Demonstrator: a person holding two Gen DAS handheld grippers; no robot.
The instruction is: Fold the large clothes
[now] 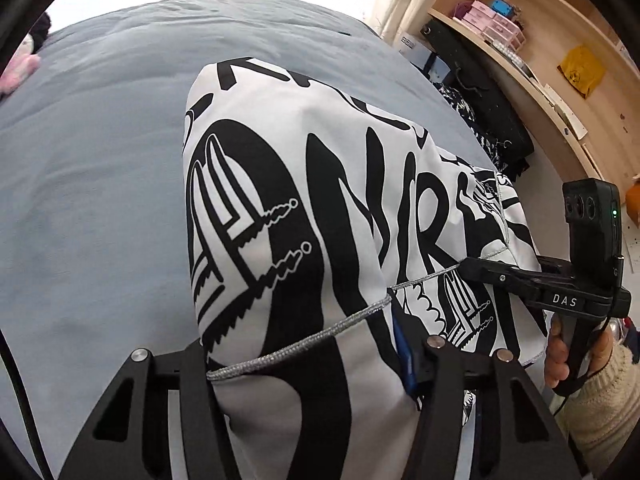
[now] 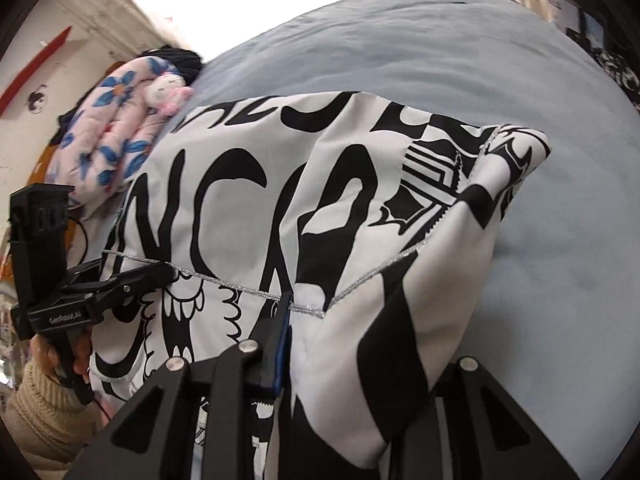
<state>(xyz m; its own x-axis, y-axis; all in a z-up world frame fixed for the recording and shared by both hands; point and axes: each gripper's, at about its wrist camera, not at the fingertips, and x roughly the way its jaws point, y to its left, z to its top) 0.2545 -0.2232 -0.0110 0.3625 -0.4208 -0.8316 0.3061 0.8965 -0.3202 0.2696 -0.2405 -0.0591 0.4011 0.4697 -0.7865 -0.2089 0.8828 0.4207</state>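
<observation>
A grey-blue bed [image 1: 100,160] filled both views, and across it lay the large white garment with bold black lettering [image 1: 300,184], its silver-stitched edge lifted. The left claw [image 1: 308,364] was closed on a bunch of that edge; the right claw [image 2: 280,328] pinched the hem a little way along. To fold well, both corners probably had to rise level and taut before travelling over. The garment's far end and its near part under the claws were cut off, so its outline stayed unclear.
</observation>
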